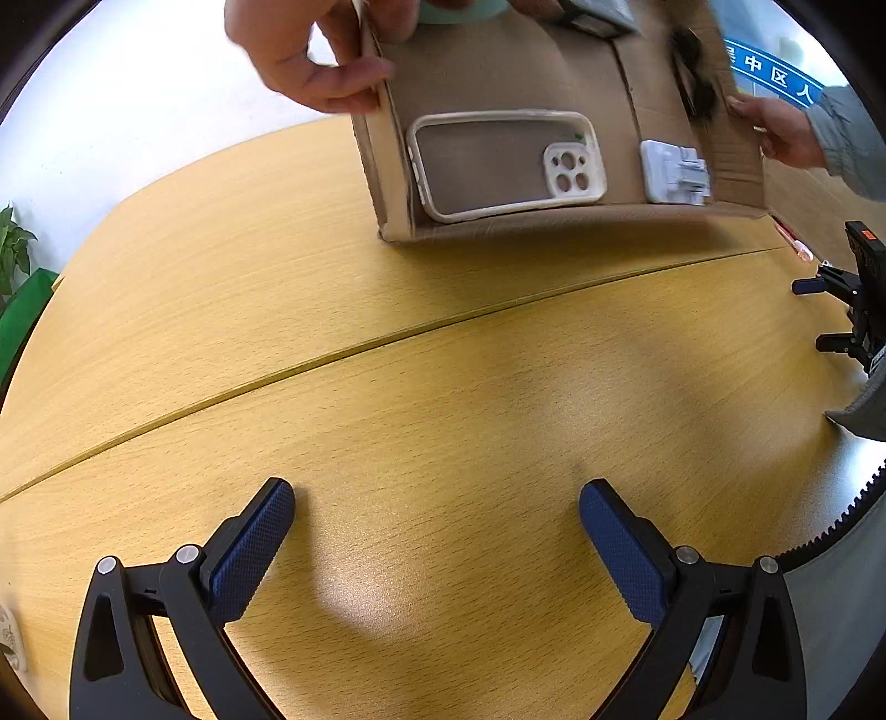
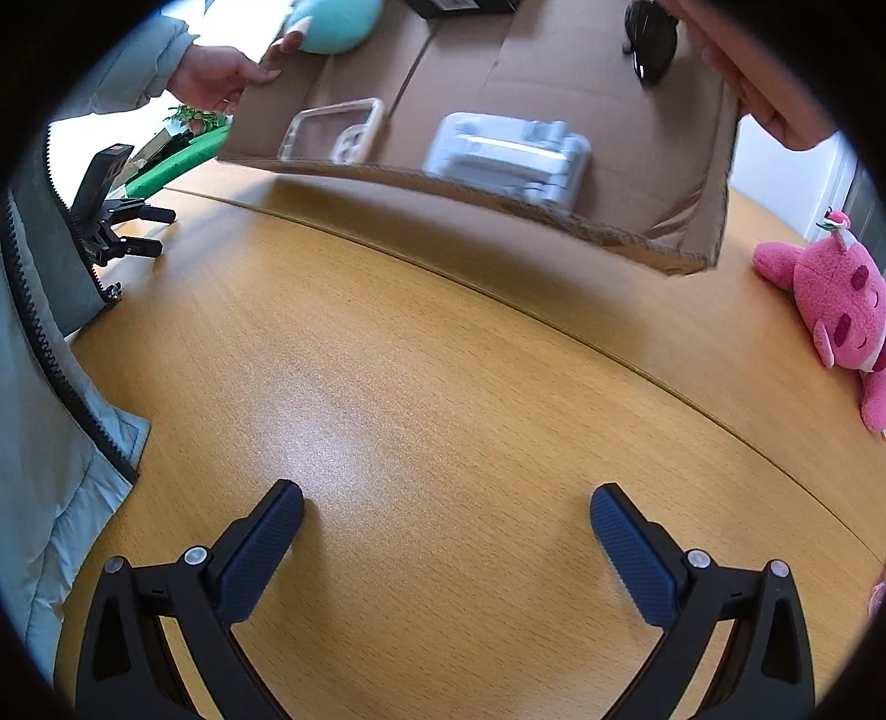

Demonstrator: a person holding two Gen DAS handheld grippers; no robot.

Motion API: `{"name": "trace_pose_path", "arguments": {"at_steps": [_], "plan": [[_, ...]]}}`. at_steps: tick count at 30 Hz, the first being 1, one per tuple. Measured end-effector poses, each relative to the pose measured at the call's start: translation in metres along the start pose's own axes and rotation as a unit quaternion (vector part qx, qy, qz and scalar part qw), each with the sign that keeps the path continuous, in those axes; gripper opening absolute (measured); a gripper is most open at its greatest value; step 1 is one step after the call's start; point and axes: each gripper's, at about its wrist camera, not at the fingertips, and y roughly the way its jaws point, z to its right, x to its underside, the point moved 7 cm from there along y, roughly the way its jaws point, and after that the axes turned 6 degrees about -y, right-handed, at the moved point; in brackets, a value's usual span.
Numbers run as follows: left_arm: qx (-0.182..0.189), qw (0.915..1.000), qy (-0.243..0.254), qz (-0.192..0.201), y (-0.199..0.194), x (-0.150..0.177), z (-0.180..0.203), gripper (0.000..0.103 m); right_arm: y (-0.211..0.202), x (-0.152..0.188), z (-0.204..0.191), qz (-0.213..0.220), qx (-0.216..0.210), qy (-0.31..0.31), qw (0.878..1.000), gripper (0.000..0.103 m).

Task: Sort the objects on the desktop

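1. Above the far half of the tan wood-grain table [image 1: 387, 443], a shallow brown cardboard box [image 1: 498, 72] is held tilted toward the cameras by two bare hands, one on each side wall [image 1: 310, 61] [image 1: 781, 130]. Its lower edge hangs just over the tabletop.
2. Inside the box: a clear phone case with a cream rim [image 1: 504, 163], a white plug-like charger block [image 1: 673, 171], a black fuzzy item [image 1: 692, 77], a mint-green soft object [image 2: 332, 22] and a dark boxed item at the top edge. The case and charger lie against the lower wall.
3. On the table outside the box: a pink plush toy [image 2: 830, 299] at the right edge, a thin pink pen [image 1: 794, 246].
4. Left gripper [image 1: 437, 531]: jaws spread wide, nothing between the blue pads, low over bare table.
5. Right gripper [image 2: 446, 534]: likewise wide open and empty.
6. Judgement: sorting has not begun; the objects appear about to be tipped out.
7. Advice: keep both grippers back and low until the box is clear. Pick the flat case by its rim, since the panel offers no grip.
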Motion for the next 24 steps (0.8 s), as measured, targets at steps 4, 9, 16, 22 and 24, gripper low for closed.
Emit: {"name": "trace_pose_path", "arguments": {"at_steps": [4, 9, 16, 22, 24], "plan": [[0.0, 1.0, 0.0, 0.0, 0.0001, -0.0011, 0.0004, 0.103, -0.0001, 0.0002, 0.0, 0.0, 0.0, 0.0, 1.0, 0.103], [0.0, 1.0, 0.001, 0.0, 0.0017, -0.0073, 0.0029, 0.103, -0.0002, -0.0042, -0.0059, -0.001, 0.001, 0.0, 1.0, 0.103], [0.0, 1.0, 0.001, 0.0, 0.0016, -0.0094, 0.0034, 0.103, -0.0003, -0.0071, -0.0039, -0.001, 0.0, 0.001, 1.0, 0.103], [0.001, 1.0, 0.002, 0.0, 0.0013, -0.0088, 0.0031, 0.103, -0.0007, -0.0073, -0.003, -0.001, 0.0, 0.001, 1.0, 0.103], [0.001, 1.0, 0.002, 0.0, 0.0012, -0.0089, 0.0031, 0.103, -0.0008, -0.0071, -0.0032, -0.001, 0.0, 0.001, 1.0, 0.103]]}}
